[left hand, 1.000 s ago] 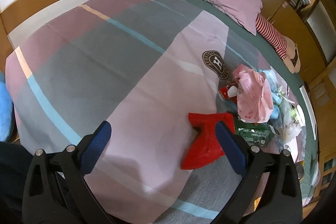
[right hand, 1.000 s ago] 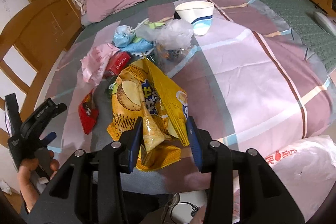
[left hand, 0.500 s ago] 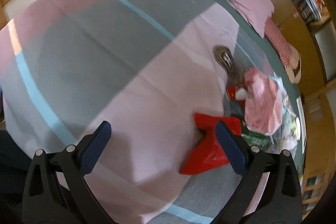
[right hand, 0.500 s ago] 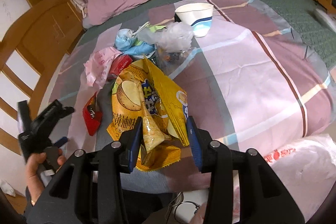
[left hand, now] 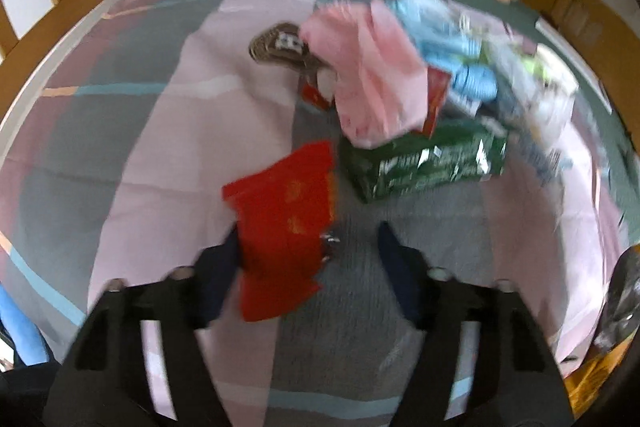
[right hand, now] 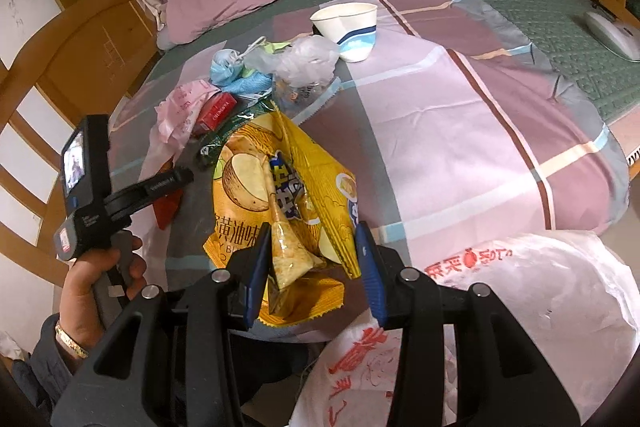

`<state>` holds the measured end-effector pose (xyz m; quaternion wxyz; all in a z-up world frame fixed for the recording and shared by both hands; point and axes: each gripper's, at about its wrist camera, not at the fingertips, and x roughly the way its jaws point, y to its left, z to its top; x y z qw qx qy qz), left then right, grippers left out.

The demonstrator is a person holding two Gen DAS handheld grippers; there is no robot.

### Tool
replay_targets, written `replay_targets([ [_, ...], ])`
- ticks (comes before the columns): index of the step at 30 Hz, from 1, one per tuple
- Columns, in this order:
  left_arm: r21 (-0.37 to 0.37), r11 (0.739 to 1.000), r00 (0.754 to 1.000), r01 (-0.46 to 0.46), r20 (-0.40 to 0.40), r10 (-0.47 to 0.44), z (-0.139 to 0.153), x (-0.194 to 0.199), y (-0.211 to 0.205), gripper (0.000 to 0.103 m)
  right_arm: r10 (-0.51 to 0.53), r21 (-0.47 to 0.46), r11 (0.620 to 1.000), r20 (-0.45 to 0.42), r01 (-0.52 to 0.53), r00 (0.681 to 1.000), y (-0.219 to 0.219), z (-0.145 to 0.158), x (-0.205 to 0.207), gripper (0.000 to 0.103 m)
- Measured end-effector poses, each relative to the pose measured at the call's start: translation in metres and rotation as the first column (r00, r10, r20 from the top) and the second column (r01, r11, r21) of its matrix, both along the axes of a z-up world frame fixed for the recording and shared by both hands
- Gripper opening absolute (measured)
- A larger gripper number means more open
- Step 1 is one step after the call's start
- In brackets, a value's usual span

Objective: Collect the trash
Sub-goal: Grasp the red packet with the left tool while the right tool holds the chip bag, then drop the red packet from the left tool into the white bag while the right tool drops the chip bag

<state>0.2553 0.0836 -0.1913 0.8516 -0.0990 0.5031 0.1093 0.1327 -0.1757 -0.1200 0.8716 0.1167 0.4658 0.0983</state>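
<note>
A red snack wrapper (left hand: 284, 227) lies flat on the bedspread between the fingers of my left gripper (left hand: 308, 259). Its jaws are closing; the left finger (left hand: 224, 267) is against the wrapper and the right finger stands apart from it. The view is blurred. In the right wrist view a hand holds the left gripper (right hand: 188, 167) over the same red wrapper (right hand: 166, 211). My right gripper (right hand: 312, 263) is shut on a crumpled yellow chip bag (right hand: 280, 187), held over the bed's near edge.
A trash pile lies beyond: green packet (left hand: 428, 163), pink plastic bag (left hand: 372, 79), red cigarette box (right hand: 216, 111), blue mask (right hand: 226, 67), clear bag (right hand: 308, 59), paper cup (right hand: 352, 27). A white plastic bag with red print (right hand: 520, 307) hangs at the lower right. A pink pillow (right hand: 224, 7) lies at the far end.
The left gripper swung toward the pile and rolled; the red wrapper now sits between its jaws, which have narrowed. The right gripper keeps the chip bag and has shifted a little.
</note>
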Motion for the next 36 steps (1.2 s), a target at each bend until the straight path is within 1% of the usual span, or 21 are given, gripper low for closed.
replay_targets([
  [2,-0.002,1.0,1.0,-0.003,-0.01,0.003,-0.003,0.0,0.002,0.045,0.001,0.002,1.0,0.0,-0.001,1.0,0.0,0.0,0.0,0.042],
  [5,-0.026,0.999,1.0,-0.019,0.003,0.019,-0.003,-0.003,0.011,0.033,0.007,0.005,1.0,0.002,-0.007,1.0,0.002,-0.001,-0.001,0.042],
  [6,-0.042,0.999,1.0,-0.022,0.016,0.023,-0.001,-0.004,0.013,0.031,0.012,0.003,1.0,0.004,-0.012,1.0,0.004,-0.001,-0.002,0.042],
  [8,-0.048,0.998,0.999,-0.028,0.035,0.03,0.001,-0.006,0.013,0.029,0.02,0.0,1.0,0.009,-0.02,1.0,0.007,-0.001,-0.003,0.042],
  [11,-0.064,0.997,0.995,-0.047,0.081,0.052,0.01,-0.01,0.017,0.028,0.027,-0.002,1.0,0.013,-0.027,1.0,0.011,-0.001,-0.003,0.042],
  [14,-0.153,0.986,0.984,-0.069,0.153,0.093,0.022,-0.022,0.024,0.028,0.032,0.0,0.999,0.024,-0.032,0.999,0.013,0.001,-0.002,0.042],
  [16,-0.2,0.978,0.975,-0.063,0.199,0.103,0.031,-0.031,0.026,0.028,0.042,0.015,0.999,0.04,-0.042,0.998,0.013,0.009,-0.004,0.042],
  [17,-0.226,0.973,0.97,-0.049,0.22,0.099,0.035,-0.035,0.025,0.028,0.048,0.019,0.999,0.056,-0.049,0.997,0.012,0.015,-0.005,0.042],
  [19,-0.291,0.957,0.955,0.013,0.287,0.074,0.046,-0.048,0.023,0.028,0.062,0.011,0.998,0.12,-0.064,0.991,0.009,0.035,-0.012,0.042],
  [20,-0.297,0.954,0.943,0.05,0.329,0.053,0.053,-0.055,0.02,0.028,0.069,0.007,0.997,0.15,-0.071,0.986,0.005,0.045,-0.016,0.042],
  [22,-0.283,0.954,0.924,0.102,0.382,0.014,0.063,-0.063,0.012,0.028,0.082,-0.007,0.997,0.207,-0.083,0.975,-0.006,0.064,-0.028,0.042],
  [24,-0.29,0.942,0.904,0.168,0.427,-0.03,0.07,-0.073,0.002,0.028,0.09,-0.049,0.996,0.242,-0.081,0.966,-0.018,0.078,-0.042,0.042],
  [26,-0.317,0.918,0.884,0.24,0.461,-0.072,0.073,-0.082,-0.007,0.028,0.111,-0.114,0.99,0.247,-0.085,0.963,-0.031,0.085,-0.055,0.042],
  [27,-0.34,0.894,0.872,0.292,0.479,-0.103,0.075,-0.086,-0.012,0.028,0.122,-0.145,0.985,0.242,-0.089,0.963,-0.037,0.085,-0.061,0.042],
  [29,-0.377,0.836,0.844,0.399,0.508,-0.173,0.077,-0.092,-0.025,0.028,0.158,-0.232,0.967,0.213,-0.107,0.964,-0.05,0.082,-0.073,0.042],
  [30,-0.38,0.804,0.822,0.458,0.525,-0.22,0.078,-0.098,-0.035,0.028,0.177,-0.269,0.955,0.19,-0.122,0.966,-0.054,0.077,-0.076,0.043],
  [32,-0.347,0.753,0.772,0.558,0.55,-0.319,0.082,-0.107,-0.056,0.028,0.21,-0.324,0.932,0.113,-0.164,0.971,-0.063,0.064,-0.081,0.053],
  [33,-0.317,0.715,0.731,0.622,0.562,-0.387,0.084,-0.113,-0.071,0.028,0.229,-0.339,0.918,0.033,-0.204,0.973,-0.068,0.052,-0.081,0.066],
  [34,-0.308,0.69,0.709,0.655,0.566,-0.421,0.084,-0.119,-0.081,0.028,0.229,-0.35,0.912,-0.003,-0.215,0.974,-0.071,0.044,-0.081,0.071],
  [35,-0.302,0.661,0.687,0.687,0.568,-0.454,0.084,-0.122,-0.089,0.028,0.214,-0.352,0.913,-0.02,-0.207,0.977,-0.078,0.039,-0.081,0.073],
  [36,-0.298,0.626,0.661,0.72,0.57,-0.489,0.084,-0.124,-0.098,0.028,0.202,-0.332,0.923,-0.019,-0.197,0.979,-0.084,0.037,-0.082,0.077],
])
